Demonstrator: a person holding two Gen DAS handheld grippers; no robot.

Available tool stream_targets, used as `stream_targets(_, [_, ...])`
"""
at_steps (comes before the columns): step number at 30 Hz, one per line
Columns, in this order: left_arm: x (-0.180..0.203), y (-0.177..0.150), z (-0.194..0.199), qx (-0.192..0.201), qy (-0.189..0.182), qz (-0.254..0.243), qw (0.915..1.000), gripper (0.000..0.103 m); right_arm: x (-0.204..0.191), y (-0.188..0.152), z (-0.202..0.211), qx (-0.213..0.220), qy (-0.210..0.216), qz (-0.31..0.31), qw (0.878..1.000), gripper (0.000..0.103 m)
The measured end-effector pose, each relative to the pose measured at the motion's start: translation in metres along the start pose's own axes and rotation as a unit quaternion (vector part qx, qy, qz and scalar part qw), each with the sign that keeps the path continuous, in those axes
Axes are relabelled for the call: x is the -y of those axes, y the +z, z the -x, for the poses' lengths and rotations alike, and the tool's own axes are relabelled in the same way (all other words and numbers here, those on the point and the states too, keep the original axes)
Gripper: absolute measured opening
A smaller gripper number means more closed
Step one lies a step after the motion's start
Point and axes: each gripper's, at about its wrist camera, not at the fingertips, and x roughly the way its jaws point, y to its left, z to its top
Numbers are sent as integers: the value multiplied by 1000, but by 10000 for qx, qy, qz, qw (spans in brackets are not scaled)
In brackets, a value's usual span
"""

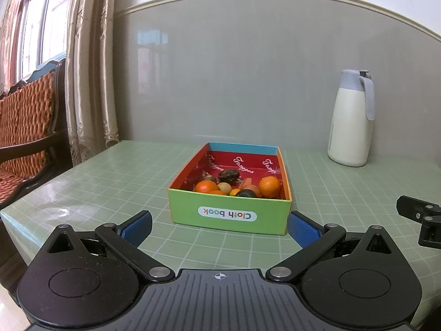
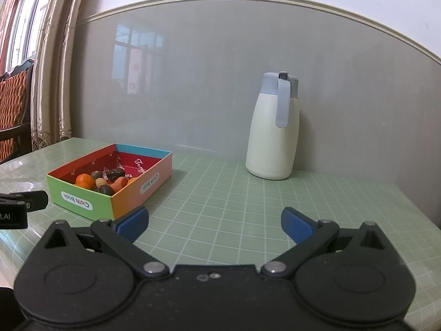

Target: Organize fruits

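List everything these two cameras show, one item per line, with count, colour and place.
box: one, green front, red inside, mid-table, open
oranges: two, orange, inside box, near end
dark fruits: about three, brown-black, inside box
other small fruits: several, yellowish and orange-red, inside box, count unclear
jug: one, cream with grey-blue lid, by wall
table: one, green grid cover
chair: one, orange cushion, left of table
curtain: beige, by window
left claw: open, facing box
right claw: open, over bare table

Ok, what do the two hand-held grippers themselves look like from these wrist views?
Both look alike. The left hand-held gripper and the right hand-held gripper each have a matte black body with two round housings, black linkage arms on silver pivot pins, and blue textured finger pads. The left body is ribbed with a small crosshair mark. No cables or sleeves show.
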Motion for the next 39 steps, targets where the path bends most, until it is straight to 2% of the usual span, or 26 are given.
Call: stream_targets(39, [4, 0, -2, -28, -34, -5, 10000, 103, 3, 0, 0, -11, 20, -49, 10000, 103])
